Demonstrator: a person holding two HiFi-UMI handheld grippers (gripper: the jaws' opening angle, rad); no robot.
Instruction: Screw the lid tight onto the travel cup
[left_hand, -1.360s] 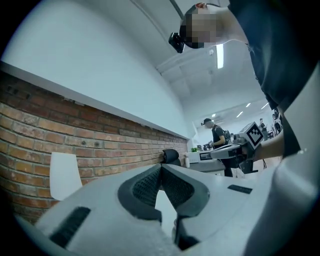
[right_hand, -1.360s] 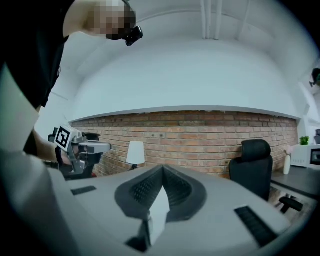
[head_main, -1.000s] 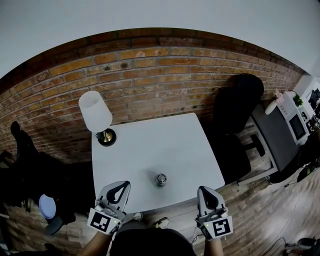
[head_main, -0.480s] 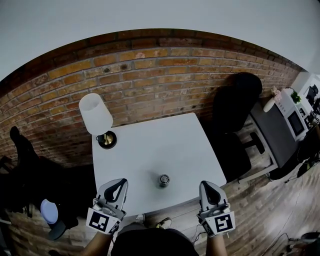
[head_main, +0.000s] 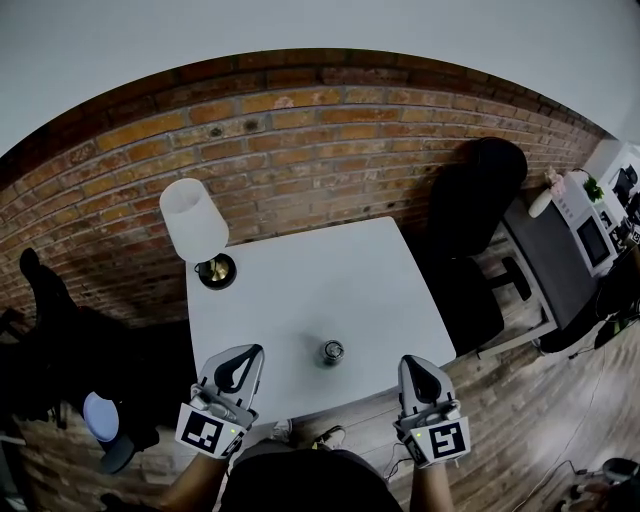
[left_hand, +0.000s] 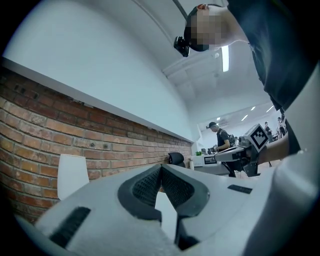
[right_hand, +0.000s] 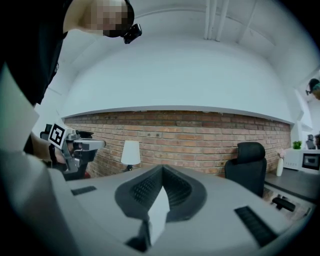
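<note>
White square table (head_main: 300, 280) carries a small metallic travel cup (head_main: 332, 352), probably slick, best clasped round its body; left gripper (head_main: 250, 353) and right gripper (head_main: 411, 363) hang clenched, empty.

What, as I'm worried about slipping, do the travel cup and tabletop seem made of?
Travel cup: likely metal, brushed or shiny, judging by its grey glinting top; too small to be sure. Tabletop: smooth matt white, perhaps laminate or painted board; even colour, no grain.
</note>
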